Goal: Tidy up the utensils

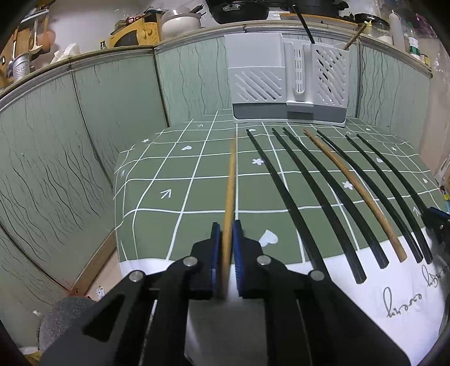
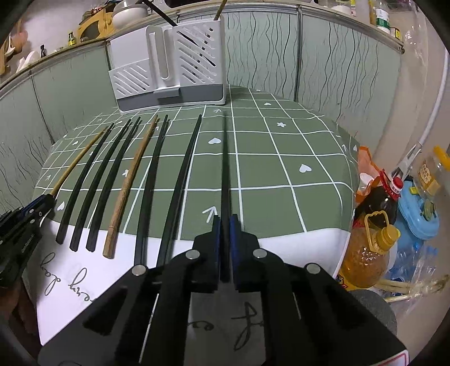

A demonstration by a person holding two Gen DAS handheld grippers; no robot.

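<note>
In the left wrist view my left gripper (image 1: 225,225) is shut on a light wooden chopstick (image 1: 231,180) that points away toward the white slotted utensil holder (image 1: 289,81) at the back of the table. In the right wrist view my right gripper (image 2: 224,221) is shut on a black chopstick (image 2: 225,163), also pointing away from me. Between the two grippers several black chopsticks (image 1: 303,180) and one brown wooden chopstick (image 1: 357,185) lie side by side on the green checked tablecloth (image 1: 174,174). A black and a wooden utensil stand in the holder (image 2: 194,59).
Pale green panels (image 1: 84,118) wall the table at the back and left. Right of the table, on the floor, stand an oil jug (image 2: 365,253), a dark bottle (image 2: 377,202) and a blue container (image 2: 419,216). Pots and bottles line the ledge (image 1: 253,25) above the panels.
</note>
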